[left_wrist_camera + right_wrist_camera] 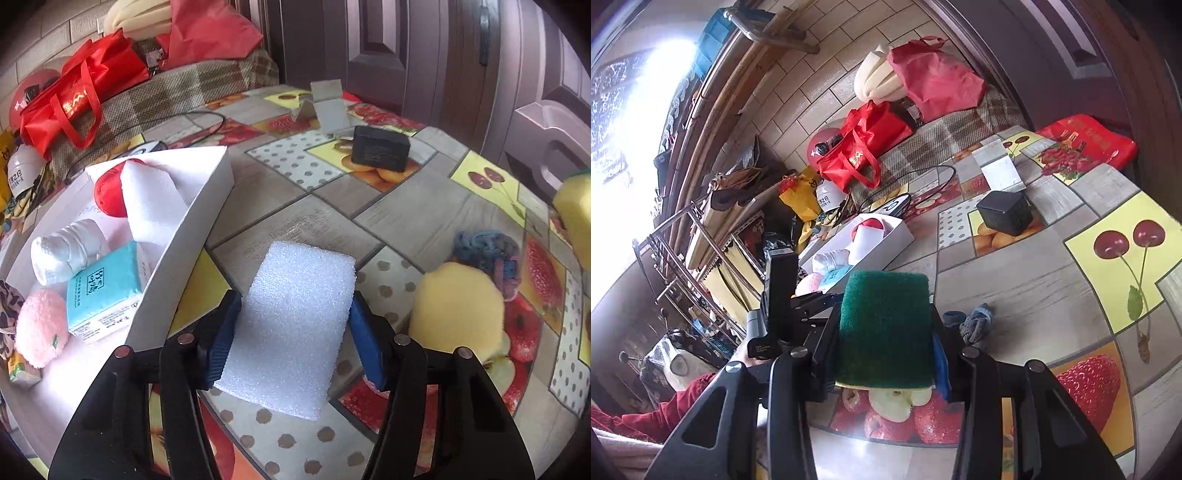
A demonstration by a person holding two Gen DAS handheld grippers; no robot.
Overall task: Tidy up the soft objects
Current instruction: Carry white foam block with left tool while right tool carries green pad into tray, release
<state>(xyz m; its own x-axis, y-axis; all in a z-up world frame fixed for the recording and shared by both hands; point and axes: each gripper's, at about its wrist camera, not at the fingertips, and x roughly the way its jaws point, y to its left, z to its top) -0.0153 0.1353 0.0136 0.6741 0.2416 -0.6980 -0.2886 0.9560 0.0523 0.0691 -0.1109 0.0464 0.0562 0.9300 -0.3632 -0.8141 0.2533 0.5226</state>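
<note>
White foam block (pixel 295 325) clamped in your left gripper (pixel 293 325), over the table at 6 o'clock | right gripper (pixel 886 332) squeezing the green-topped sponge (pixel 886 325) | risk: foam slips if you ease off before the white box (pixel 207 206) at 9 o'clock | count: two carried, two soft pieces on table, five boxed.

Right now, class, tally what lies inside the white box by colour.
White: 2, a foam piece and a bottle
Red: 1, a ball
Pink: 1, a plush
Teal: 1, a pack
Total: 5 in the box
</note>
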